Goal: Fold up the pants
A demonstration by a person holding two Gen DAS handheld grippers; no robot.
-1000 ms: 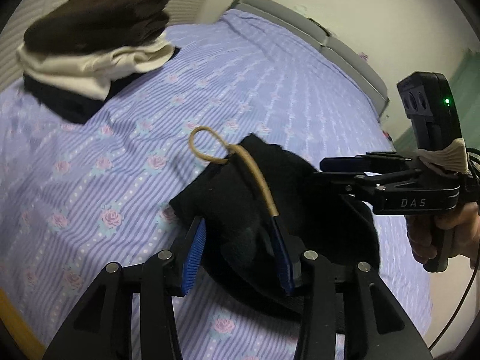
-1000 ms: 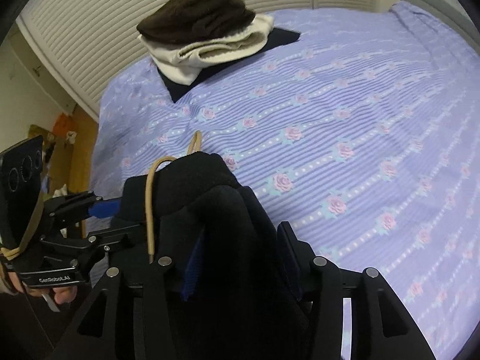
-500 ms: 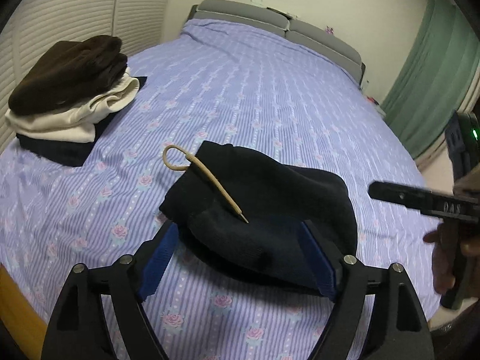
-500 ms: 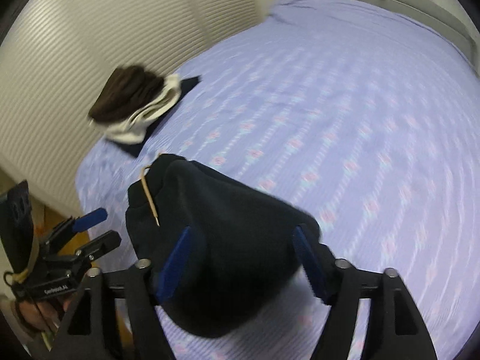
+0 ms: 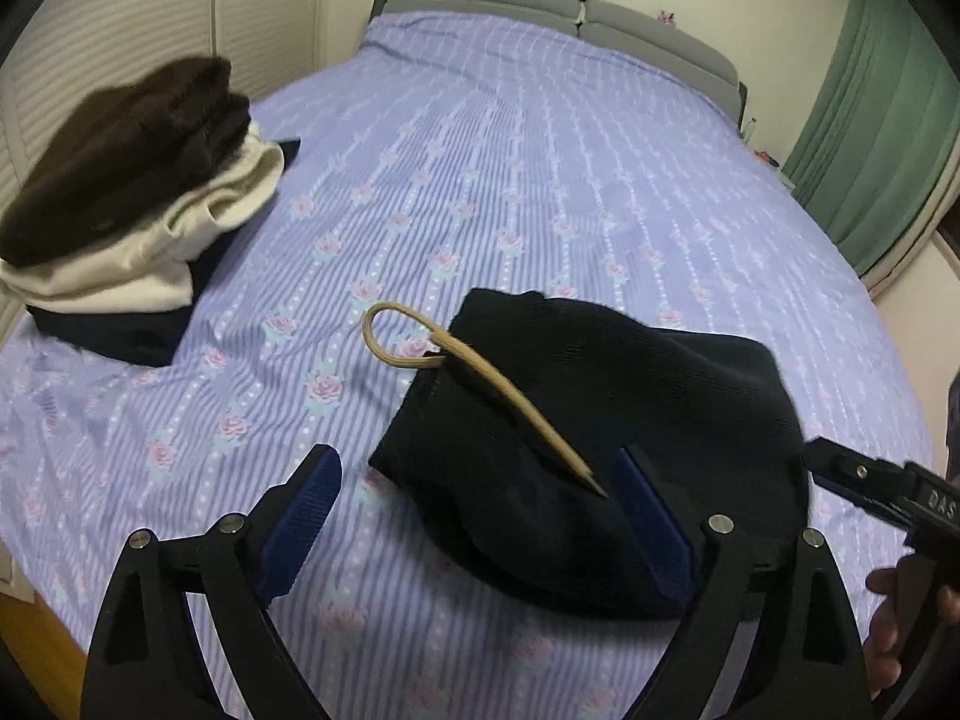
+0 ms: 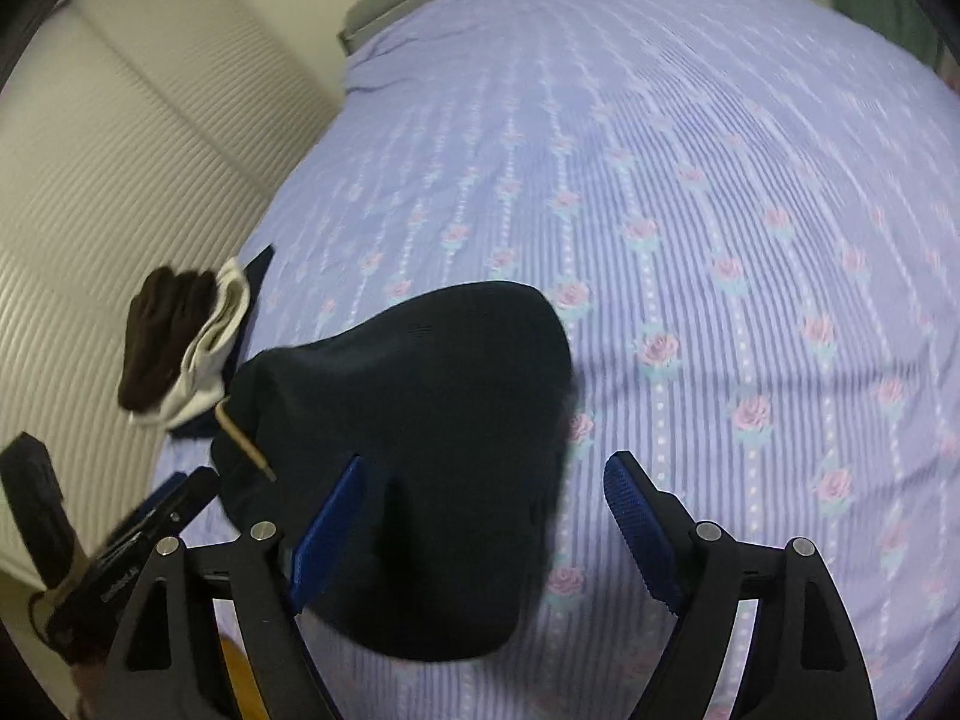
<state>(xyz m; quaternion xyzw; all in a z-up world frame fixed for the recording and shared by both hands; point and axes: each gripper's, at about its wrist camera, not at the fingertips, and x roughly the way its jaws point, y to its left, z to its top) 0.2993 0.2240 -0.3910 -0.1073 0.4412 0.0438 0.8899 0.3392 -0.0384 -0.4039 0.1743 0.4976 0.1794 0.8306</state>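
Note:
The folded black pants (image 5: pixel 600 438) lie in a bundle on the lilac flowered bed sheet (image 5: pixel 480 180), with a tan drawstring (image 5: pixel 480 372) looped over their top. My left gripper (image 5: pixel 480 516) is open and empty just in front of the bundle, its blue pads (image 5: pixel 300 516) wide apart. In the right wrist view the pants (image 6: pixel 432 450) lie at lower left. My right gripper (image 6: pixel 486 534) is open and empty above their near edge. Each gripper shows at the edge of the other's view.
A stack of folded clothes (image 5: pixel 126 210), dark brown on cream on black, sits at the bed's left edge; it also shows in the right wrist view (image 6: pixel 180 342). A grey headboard (image 5: pixel 540 0) stands at the far end, a green curtain (image 5: pixel 882 102) at right.
Both grippers have let go of the black pants, opened wide and pulled back and up. The pants now lie on the sheet as a bundle.

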